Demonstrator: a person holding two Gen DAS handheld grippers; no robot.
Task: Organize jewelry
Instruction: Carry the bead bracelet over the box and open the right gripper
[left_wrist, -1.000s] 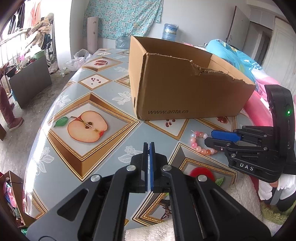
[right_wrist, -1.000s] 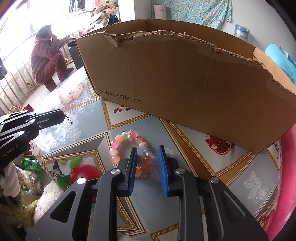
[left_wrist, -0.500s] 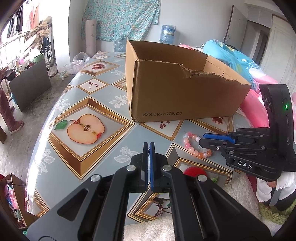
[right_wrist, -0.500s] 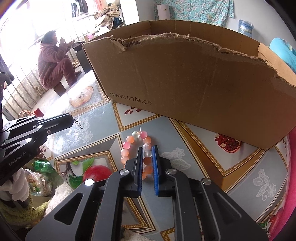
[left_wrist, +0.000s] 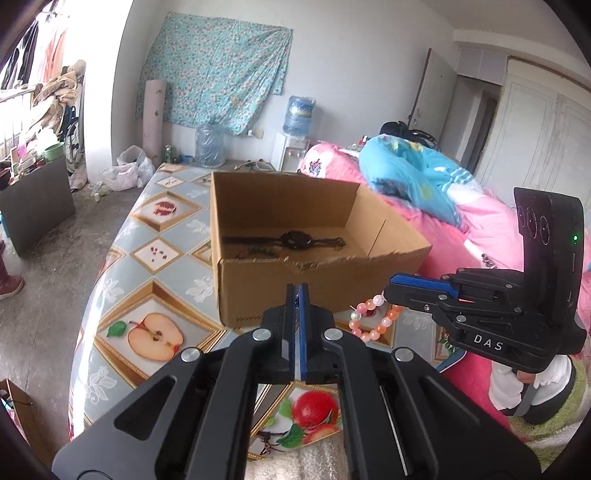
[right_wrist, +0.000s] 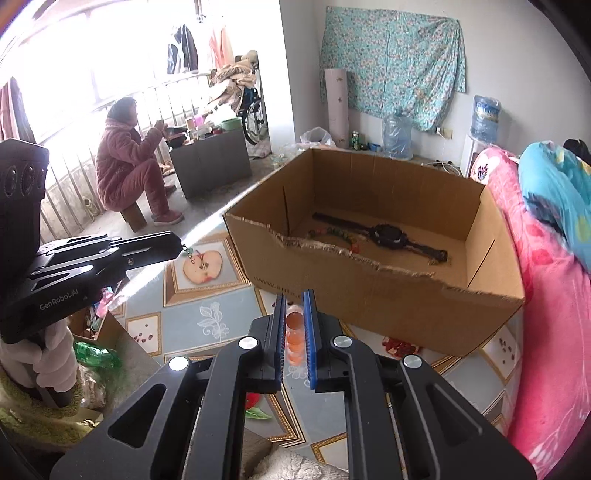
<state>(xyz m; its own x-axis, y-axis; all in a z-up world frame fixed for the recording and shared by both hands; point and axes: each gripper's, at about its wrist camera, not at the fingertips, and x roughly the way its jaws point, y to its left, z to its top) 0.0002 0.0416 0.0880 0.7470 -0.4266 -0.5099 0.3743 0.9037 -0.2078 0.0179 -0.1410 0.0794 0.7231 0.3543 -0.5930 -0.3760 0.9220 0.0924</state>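
1. My right gripper (right_wrist: 294, 325) is clamped on the bead bracelet (left_wrist: 371, 319); orange beads sit between the blue pads, and the pink and clear loop hangs below the fingertips, clear of the table (left_wrist: 122, 295).
2. My left gripper (left_wrist: 297, 295) is closed, pads nearly together, pinching a thin chain (right_wrist: 191, 254) whose small charm dangles from the tip.
3. A second ago my right jaws stood apart around the bracelet on the table; they have just closed on it, and both grippers now ride higher, so I look over the torn front edge into the box (right_wrist: 388, 280).
4. A black watch (right_wrist: 386, 235) and a beaded string already lie on the box floor (the rest of the floor is bare cardboard).
5. The box stands just ahead of both grippers, its top open; pink bedding (right_wrist: 546, 332) lies along its right side.
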